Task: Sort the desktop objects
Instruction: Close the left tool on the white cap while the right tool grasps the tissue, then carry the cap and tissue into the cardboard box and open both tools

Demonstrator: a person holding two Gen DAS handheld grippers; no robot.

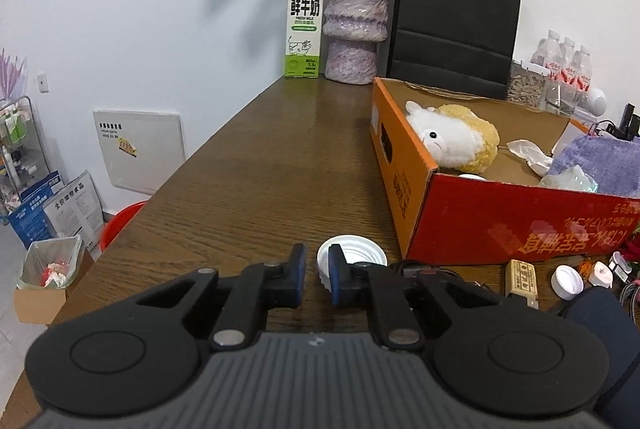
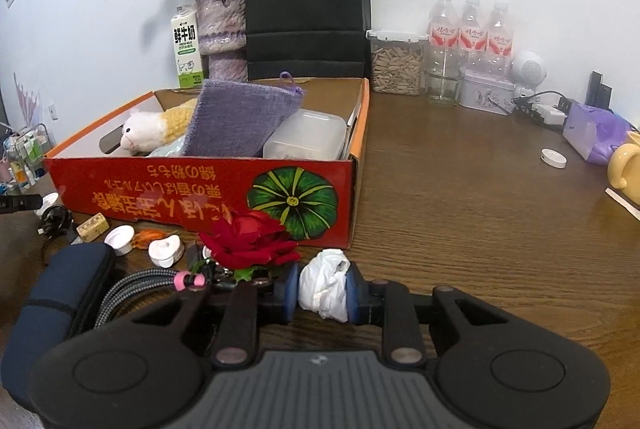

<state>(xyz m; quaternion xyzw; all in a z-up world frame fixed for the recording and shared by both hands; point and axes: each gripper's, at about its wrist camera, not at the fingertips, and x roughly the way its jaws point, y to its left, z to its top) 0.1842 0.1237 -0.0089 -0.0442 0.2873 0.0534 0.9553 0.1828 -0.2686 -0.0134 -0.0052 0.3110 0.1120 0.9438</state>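
While the left gripper (image 1: pixel 318 275) fingers pinch a white lid's (image 1: pixel 354 258) rim, the right gripper (image 2: pixel 322 289) fingers clamp crumpled white paper (image 2: pixel 325 285).

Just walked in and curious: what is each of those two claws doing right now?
Left gripper: closed, nothing between its fingers; a white lid sits just beyond.
Right gripper: closed on a crumpled white tissue.
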